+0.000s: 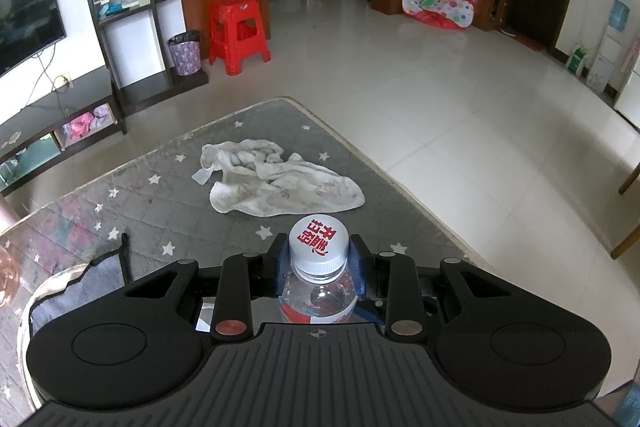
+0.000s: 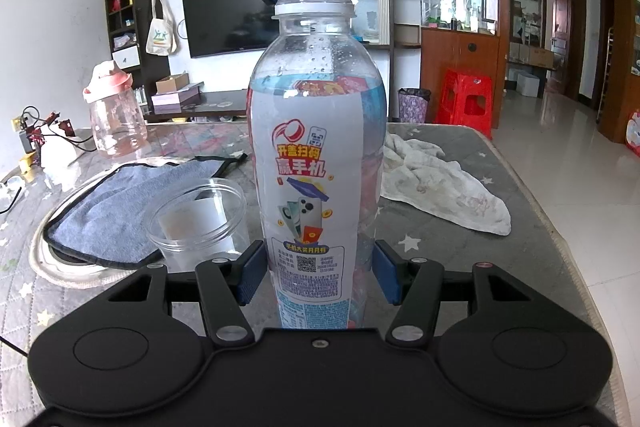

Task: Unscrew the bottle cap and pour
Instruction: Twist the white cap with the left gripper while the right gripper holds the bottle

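Presently, entries placed relative to the bottle:

Bottle [image 2: 318,163]: upright on the grey star-patterned table cover [image 2: 500,259], clear liquid up to its shoulder, label facing the right wrist camera.

Cap [image 1: 319,242]: white, red print on top, seemingly fully seated on the bottle's neck.

Left gripper [image 1: 319,259]: at the bottle's top, blue pads pressed against the cap's sides, pinching it.

Right gripper [image 2: 319,269]: low on the bottle's body; pads flank the label, contact uncertain, so I cannot tell whether it clamps.

Cup [image 2: 198,223]: clear plastic, just left of the bottle, apparently empty.

White towel [image 2: 440,187]: crumpled, behind and right of the bottle.

Step in hand: loosening the cap.

Advice: firm the lower hold first, twist about the bottle's axis, keep it vertical so nothing spills.
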`<move>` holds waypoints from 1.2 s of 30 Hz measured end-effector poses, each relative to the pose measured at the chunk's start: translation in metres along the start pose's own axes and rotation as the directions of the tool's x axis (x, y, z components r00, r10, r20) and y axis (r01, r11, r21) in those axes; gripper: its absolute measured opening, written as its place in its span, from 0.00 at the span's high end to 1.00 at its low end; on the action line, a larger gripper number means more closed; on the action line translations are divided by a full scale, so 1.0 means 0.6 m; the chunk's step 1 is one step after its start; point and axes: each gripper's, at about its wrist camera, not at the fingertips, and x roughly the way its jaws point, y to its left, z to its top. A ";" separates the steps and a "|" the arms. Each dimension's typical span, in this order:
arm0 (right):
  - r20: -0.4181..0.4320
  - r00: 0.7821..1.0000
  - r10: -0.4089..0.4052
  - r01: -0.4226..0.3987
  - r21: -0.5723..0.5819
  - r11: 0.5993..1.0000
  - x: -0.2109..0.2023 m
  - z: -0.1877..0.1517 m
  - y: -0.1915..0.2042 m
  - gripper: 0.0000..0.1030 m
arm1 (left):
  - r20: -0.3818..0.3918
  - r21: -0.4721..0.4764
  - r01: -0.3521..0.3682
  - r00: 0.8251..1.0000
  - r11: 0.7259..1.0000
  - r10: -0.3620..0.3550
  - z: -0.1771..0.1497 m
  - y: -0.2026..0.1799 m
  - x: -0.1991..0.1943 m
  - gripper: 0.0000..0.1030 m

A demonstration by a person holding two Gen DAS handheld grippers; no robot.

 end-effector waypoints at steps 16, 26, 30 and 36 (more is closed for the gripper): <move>0.003 1.000 -0.007 0.007 -0.001 1.000 -0.008 0.002 0.001 0.41 | 0.018 0.002 -0.004 1.000 1.000 0.004 -0.004 -0.011 -0.023 0.69; 0.008 1.000 -0.012 0.012 -0.001 1.000 -0.015 0.004 0.002 0.41 | 0.029 0.001 0.000 1.000 1.000 0.000 -0.005 -0.016 -0.039 0.69; 0.009 1.000 -0.014 0.014 -0.001 1.000 -0.018 0.005 0.003 0.41 | 0.033 0.000 0.001 0.999 1.000 -0.001 -0.015 -0.012 -0.047 0.69; 0.010 1.000 -0.017 0.017 0.001 1.000 -0.022 0.005 0.003 0.41 | 0.038 -0.006 0.006 0.999 1.000 -0.006 -0.015 -0.020 -0.059 0.69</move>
